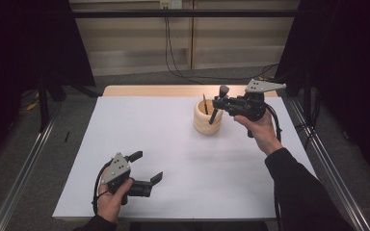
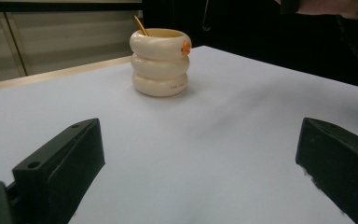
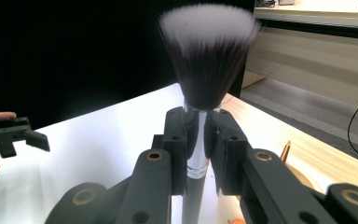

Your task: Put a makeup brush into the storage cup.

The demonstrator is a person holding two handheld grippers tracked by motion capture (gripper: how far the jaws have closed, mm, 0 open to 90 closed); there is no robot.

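Right gripper (image 1: 220, 102) clamps a brush (image 1: 218, 104) over the cup (image 1: 208, 118); left gripper (image 1: 146, 167) idles, jaws wide.

From above: cream ribbed cup at the far middle of the white table (image 1: 183, 163), a thin stick (image 1: 205, 103) standing in it, the brush upright with its lower end inside the rim, head above the jaws. The right gripper view fills in the brush itself: dark bristles going pale at the tips (image 3: 208, 51), shiny handle pinched tight between both jaws. It also catches the left gripper (image 3: 16, 133) far off. The left gripper view adds an orange blob (image 2: 185, 47) on the cup's (image 2: 160, 63) rim, and its own jaws spread far apart, nothing between them but bare table (image 2: 200, 154). Left gripper sits near the front edge, well apart from the cup.
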